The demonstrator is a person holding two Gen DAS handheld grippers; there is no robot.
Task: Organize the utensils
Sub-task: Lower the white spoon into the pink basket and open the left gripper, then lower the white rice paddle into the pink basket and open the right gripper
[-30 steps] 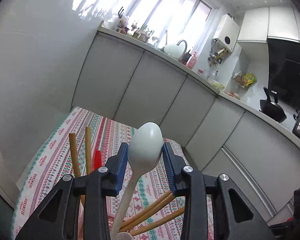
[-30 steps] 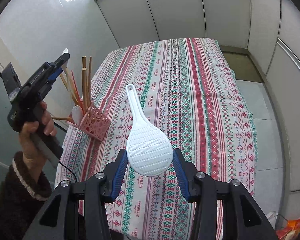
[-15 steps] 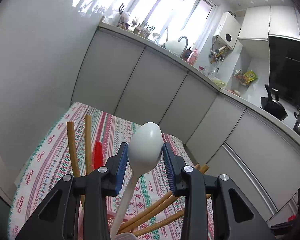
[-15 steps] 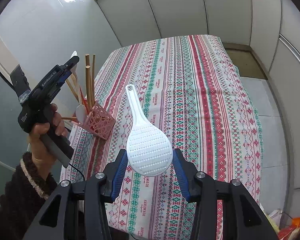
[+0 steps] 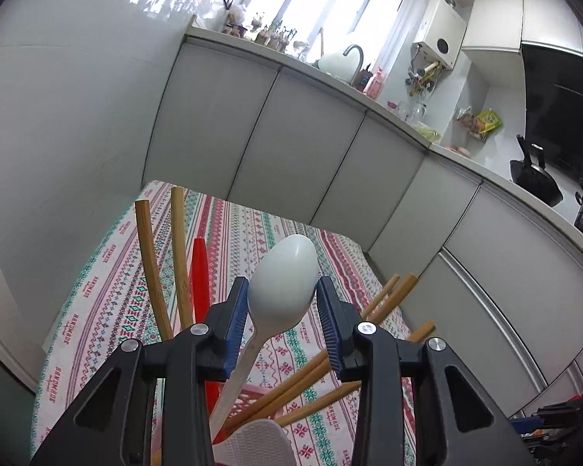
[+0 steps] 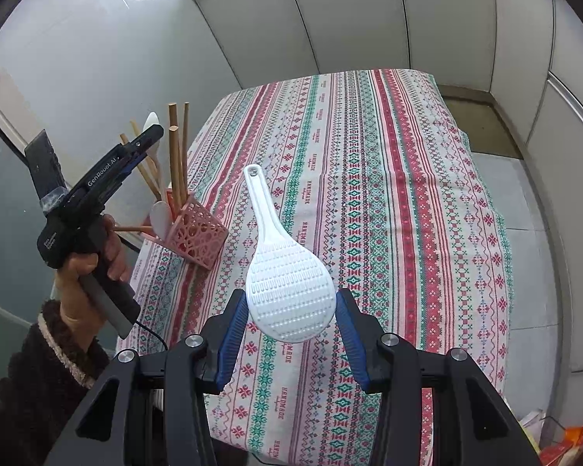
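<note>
My left gripper (image 5: 281,303) is shut on the bowl of a white spoon (image 5: 281,291), whose handle slants down into a pink lattice holder (image 5: 252,394). The holder (image 6: 196,231) stands at the table's left edge with several wooden sticks (image 6: 177,155), a red utensil (image 5: 200,283) and a white paddle (image 5: 258,442) in it. The left gripper (image 6: 151,134) also shows in the right wrist view, above the holder. My right gripper (image 6: 291,310) is shut on the head of a white rice paddle (image 6: 287,291), held above the table with its handle pointing away.
The table carries a striped patterned cloth (image 6: 369,194). White kitchen cabinets (image 5: 311,147) run behind it, with a sink and pots on the counter. A white wall (image 6: 97,77) stands close at the left. The floor (image 6: 524,233) lies to the right.
My left gripper has lifted the white spoon higher above the holder. My right gripper with the rice paddle has shifted slightly nearer the table.
</note>
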